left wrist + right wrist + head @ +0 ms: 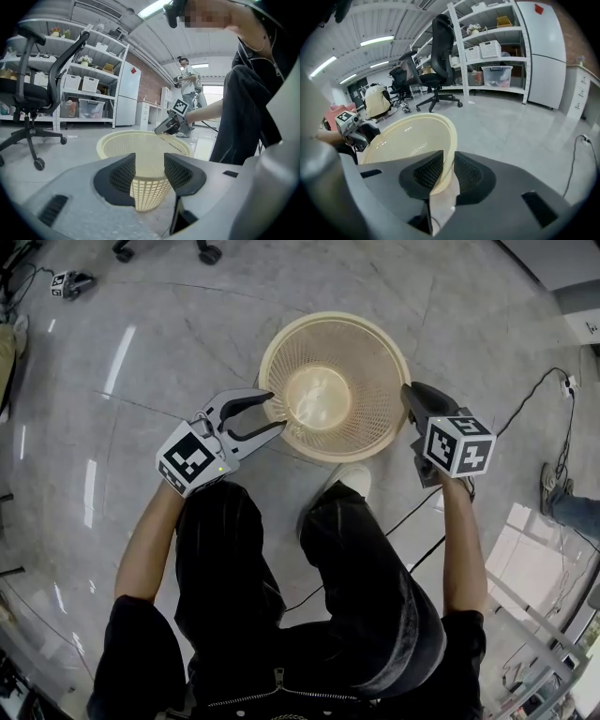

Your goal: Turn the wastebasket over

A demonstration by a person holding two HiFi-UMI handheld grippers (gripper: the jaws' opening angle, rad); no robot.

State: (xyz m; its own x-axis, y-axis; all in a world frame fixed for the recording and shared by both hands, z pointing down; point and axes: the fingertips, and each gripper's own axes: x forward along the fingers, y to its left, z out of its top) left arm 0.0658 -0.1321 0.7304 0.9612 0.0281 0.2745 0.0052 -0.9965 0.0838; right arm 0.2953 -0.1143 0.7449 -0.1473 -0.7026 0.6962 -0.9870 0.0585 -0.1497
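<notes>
Wastebasket (367,420) stands upright, mouth up; right claw (412,396) pinches its rim

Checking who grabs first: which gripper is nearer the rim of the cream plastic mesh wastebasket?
Right. The right gripper is clamped on the right rim of the cream plastic mesh wastebasket; the left gripper is open beside its left rim, apparently just short of it.

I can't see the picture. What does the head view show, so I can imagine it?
Seen from above, a cream mesh wastebasket stands upright, mouth up, on a grey floor in front of a person's legs. The right gripper pinches its right rim; the left gripper sits at the left rim with its fingers apart.
</notes>
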